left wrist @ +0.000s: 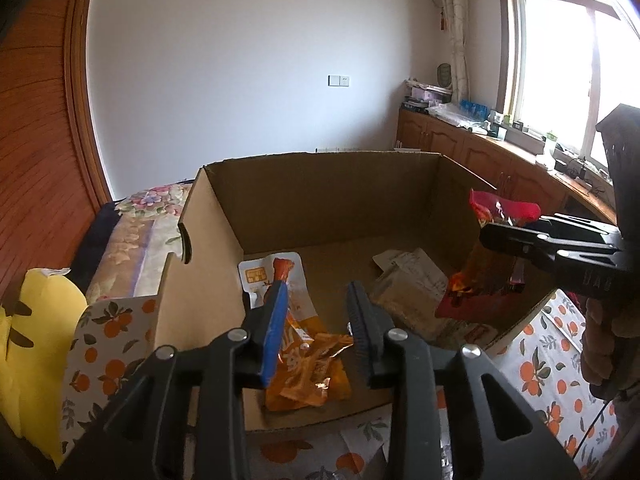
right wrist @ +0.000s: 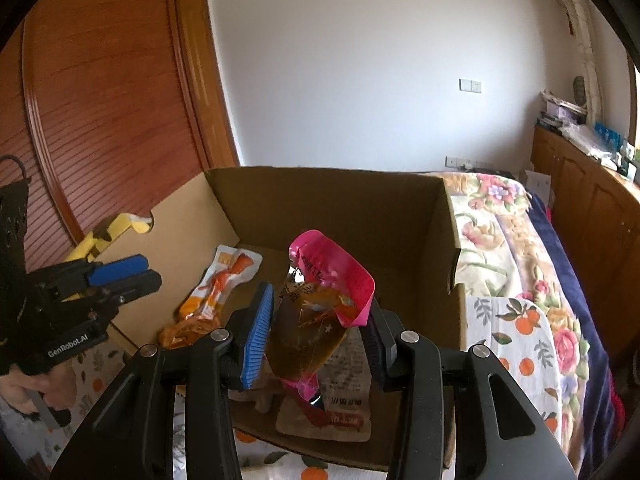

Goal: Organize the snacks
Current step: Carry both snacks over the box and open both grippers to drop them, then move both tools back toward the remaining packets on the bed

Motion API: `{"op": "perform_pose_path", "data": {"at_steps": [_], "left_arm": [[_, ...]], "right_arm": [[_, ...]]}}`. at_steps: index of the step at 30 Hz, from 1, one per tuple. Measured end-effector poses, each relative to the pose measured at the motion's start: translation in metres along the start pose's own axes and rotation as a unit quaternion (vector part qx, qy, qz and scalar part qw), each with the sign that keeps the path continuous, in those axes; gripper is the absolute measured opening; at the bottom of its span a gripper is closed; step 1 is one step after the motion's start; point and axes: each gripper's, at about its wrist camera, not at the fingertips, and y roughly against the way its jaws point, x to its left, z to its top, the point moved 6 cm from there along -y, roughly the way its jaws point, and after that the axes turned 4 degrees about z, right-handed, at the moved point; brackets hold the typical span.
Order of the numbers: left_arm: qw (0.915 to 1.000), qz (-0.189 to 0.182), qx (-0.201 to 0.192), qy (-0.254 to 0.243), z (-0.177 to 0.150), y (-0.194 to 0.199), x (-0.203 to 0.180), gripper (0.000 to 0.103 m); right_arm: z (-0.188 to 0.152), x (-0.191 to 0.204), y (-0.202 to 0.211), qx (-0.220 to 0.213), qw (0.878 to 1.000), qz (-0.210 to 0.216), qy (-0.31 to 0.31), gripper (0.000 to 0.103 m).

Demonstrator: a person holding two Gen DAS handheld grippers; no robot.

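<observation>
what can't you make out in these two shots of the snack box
- Pink packet print: too small and crumpled, right wrist view.
- Brown paper bag: mostly hidden behind that packet and the right gripper.
- Orange packet: partly covered by the left gripper, left wrist view.
- Cardboard box near wall: cut off by gripper bodies.

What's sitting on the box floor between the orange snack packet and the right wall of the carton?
A brown paper snack bag lies flat there, right of the orange snack packet in the cardboard box. The left wrist view shows it best; the right gripper's pink pouch hangs above it.
</observation>
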Motion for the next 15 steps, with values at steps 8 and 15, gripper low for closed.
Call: {"op": "perform_pose_path", "data": {"at_steps": [8, 15], "left_arm": [[0.9998, 0.007, -0.010, -0.012, -0.003, 0.013, -0.002, 0.032], [0.9992, 0.008, -0.029, -0.026, -0.001, 0.036, -0.003, 0.033]], "right_arm": [[0.000, 0.002, 0.003, 0.003, 1.000, -0.006, 0.004, 0.048], [0.009, 0.012, 0.034, -0.020, 1.000, 0.001, 0.010, 0.048]]}}
